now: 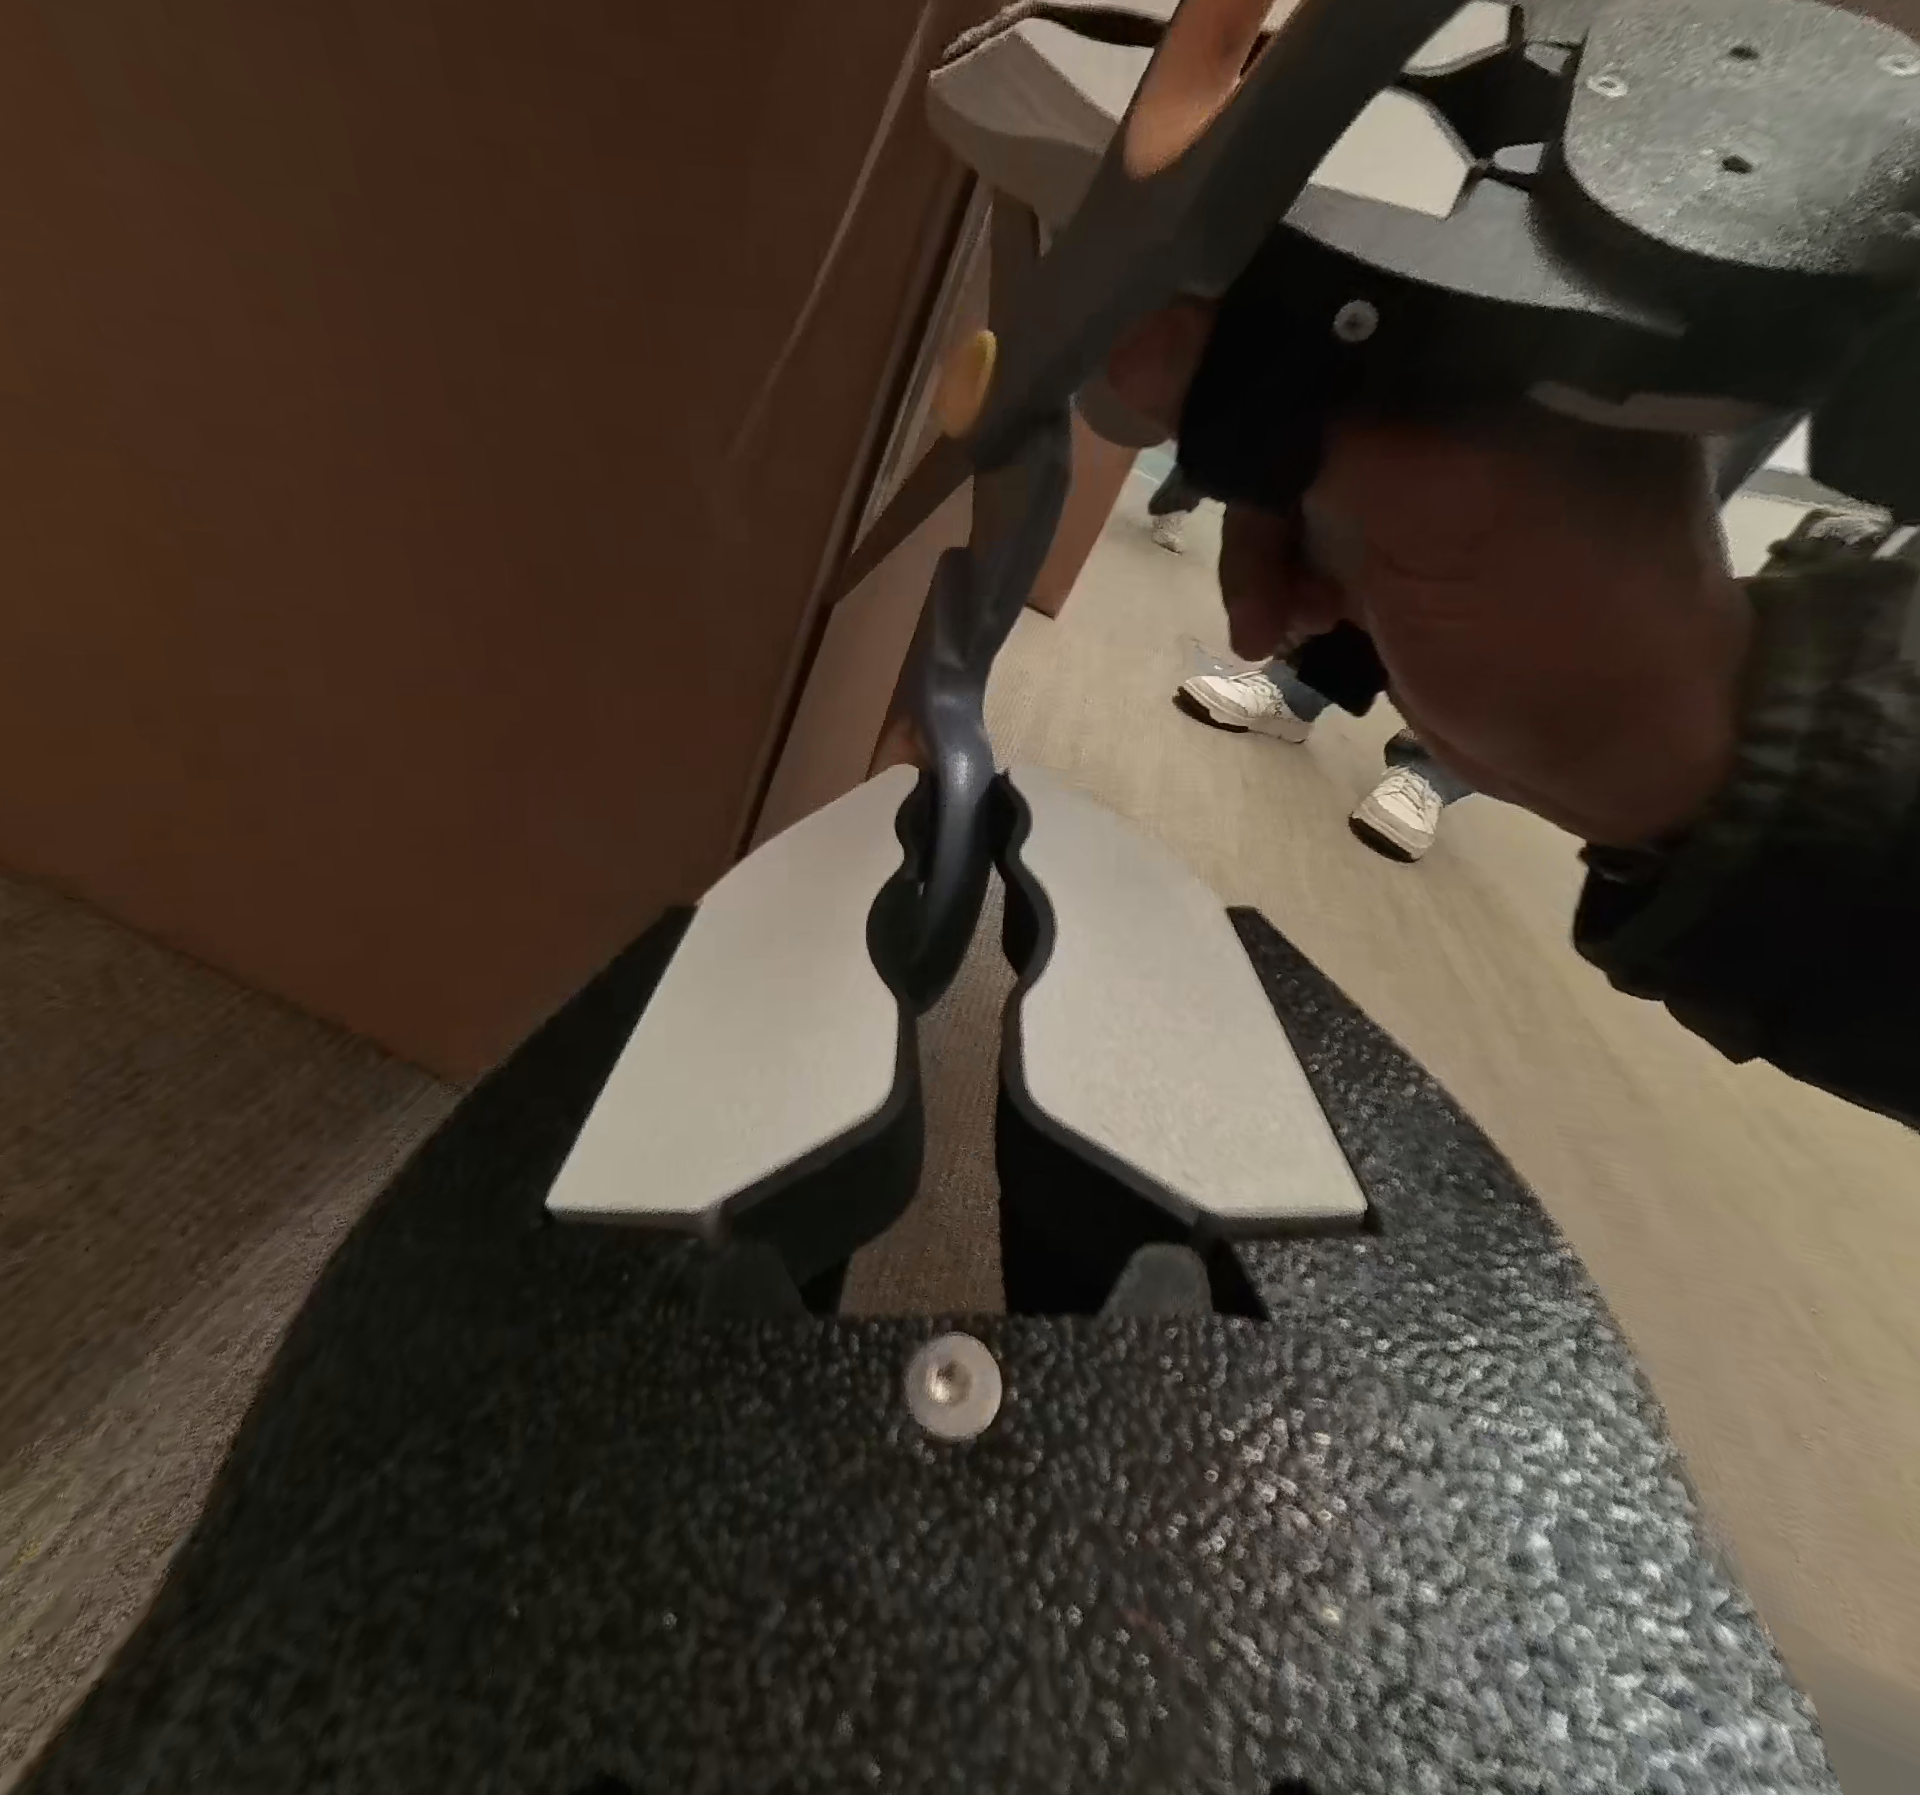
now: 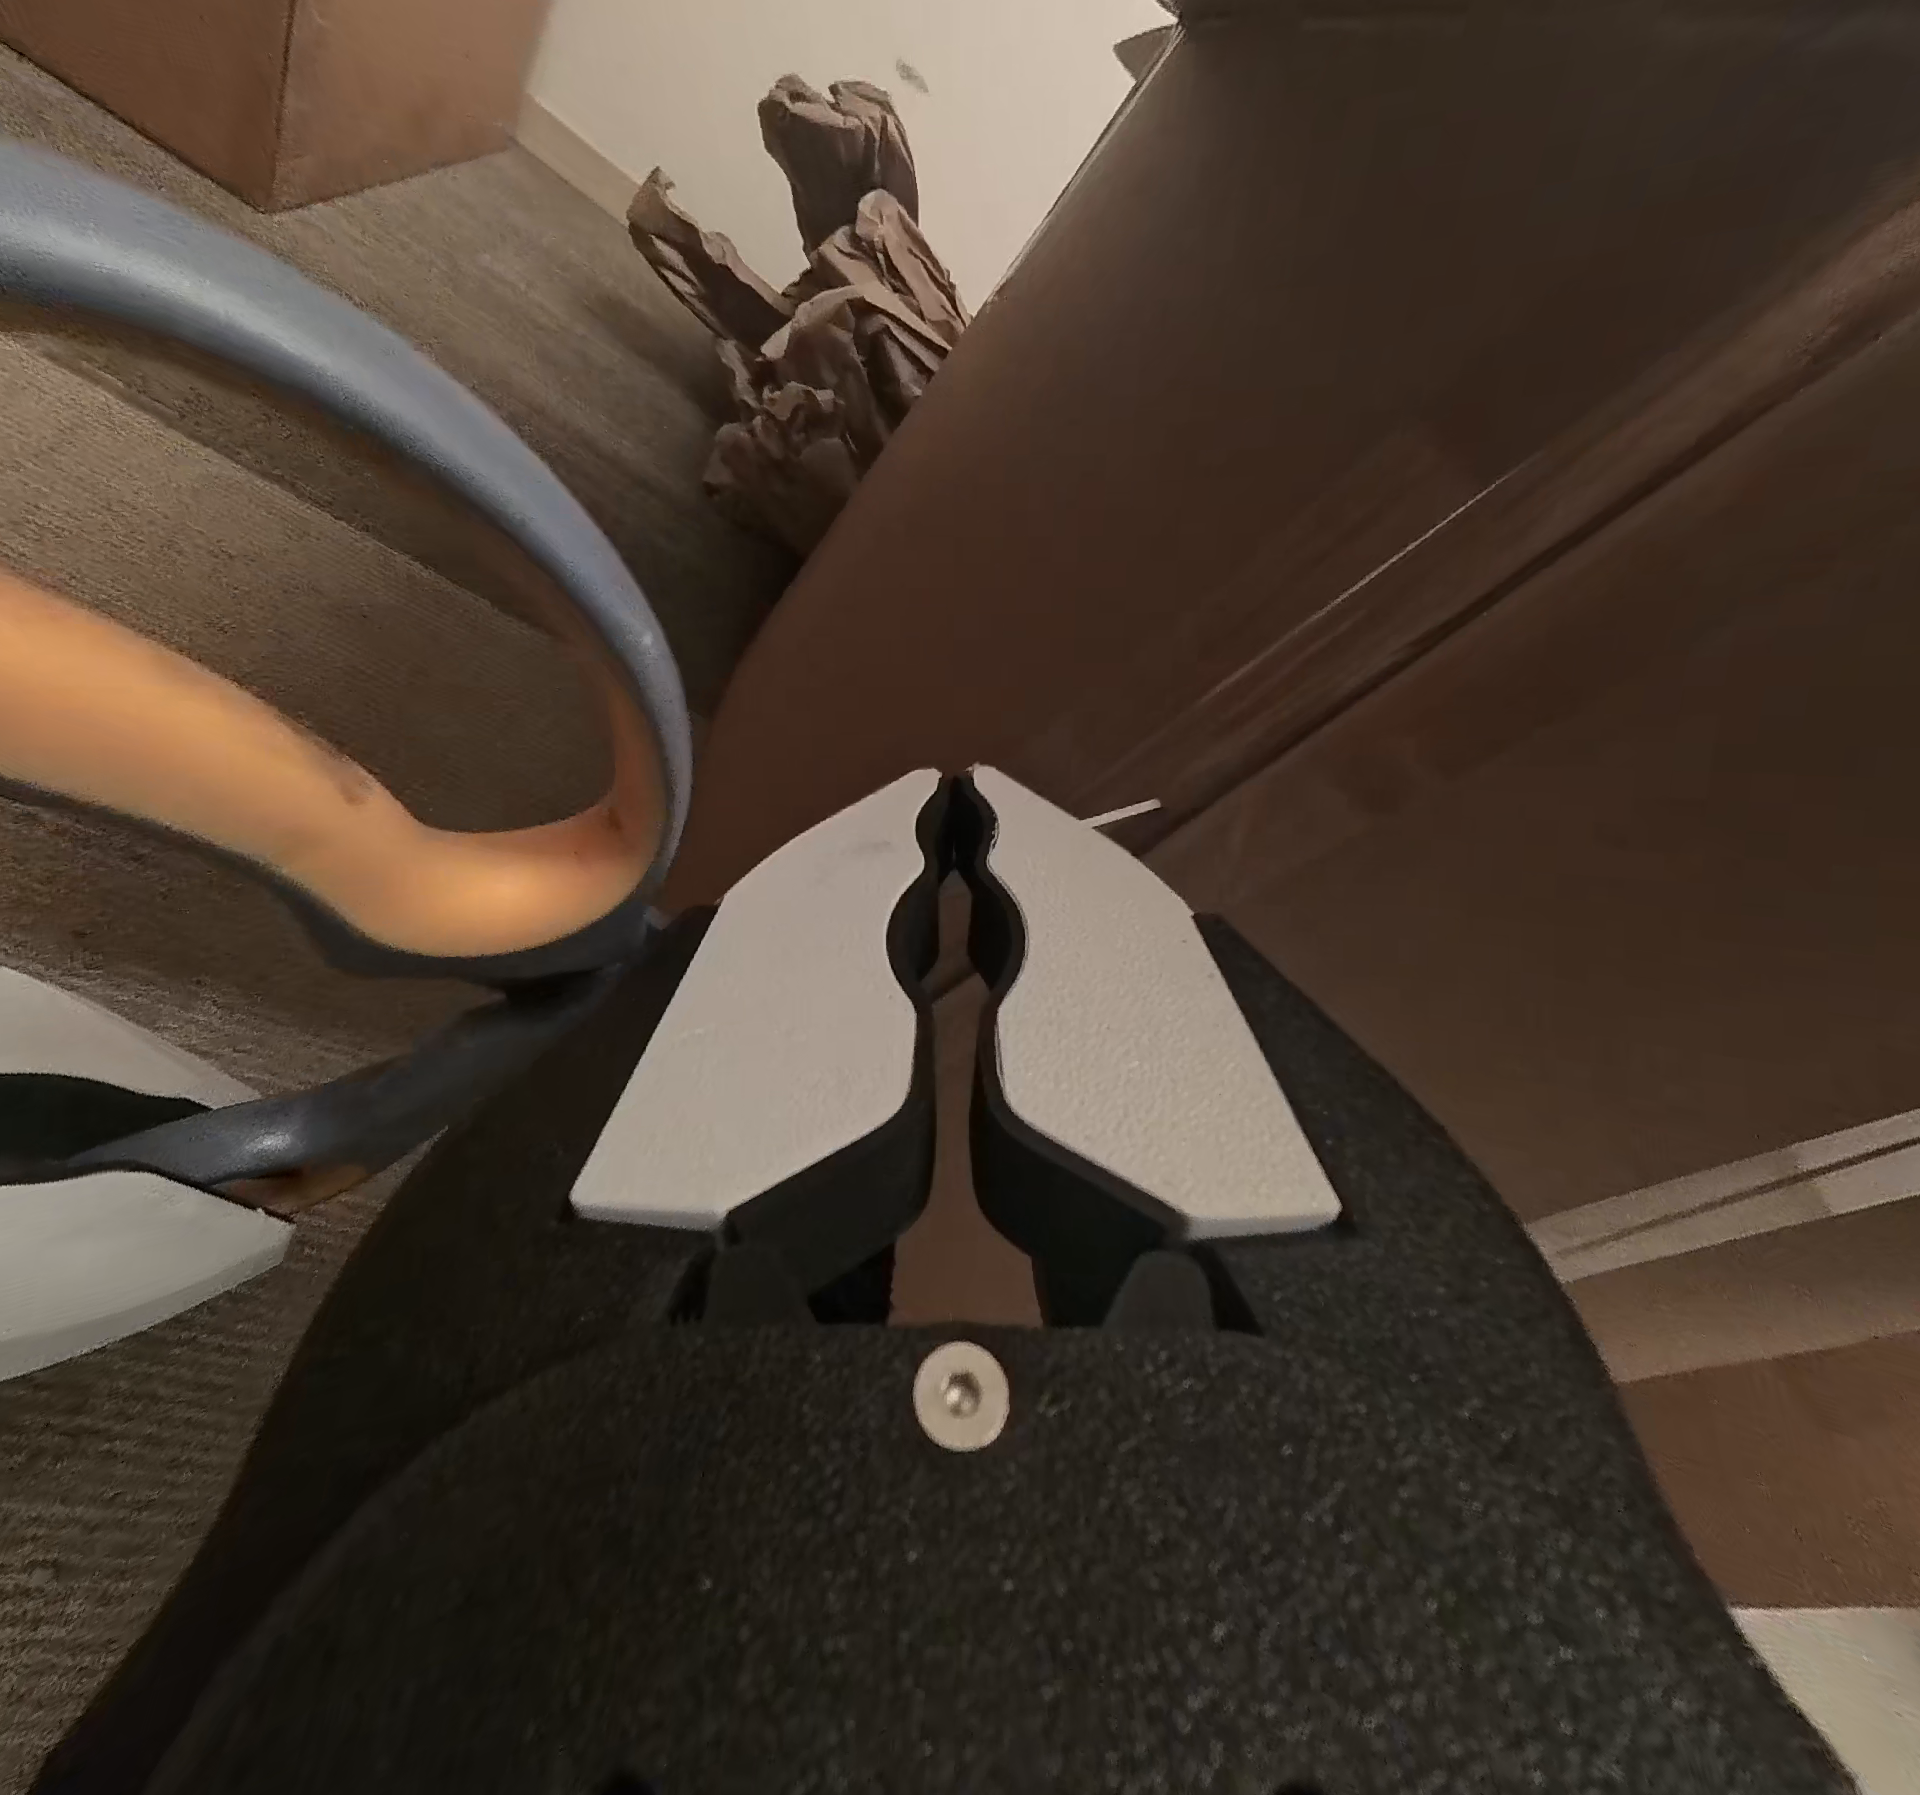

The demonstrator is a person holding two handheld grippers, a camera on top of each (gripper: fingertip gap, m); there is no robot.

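left gripper (image 1: 961, 878) jaws pinch scissors (image 1: 1049, 415) handle; right gripper (image 2: 954, 810) jaws closed, empty.

The left wrist view looks forward along its own fingers (image 1: 790, 997), close up and tilted down toward the floor (image 1: 1299, 914). The right wrist view does likewise — fingers (image 2: 1122, 1018) near, facing a cardboard box (image 2: 1299, 550). Both share the scissors (image 1: 961, 872), the boxes and the floor.
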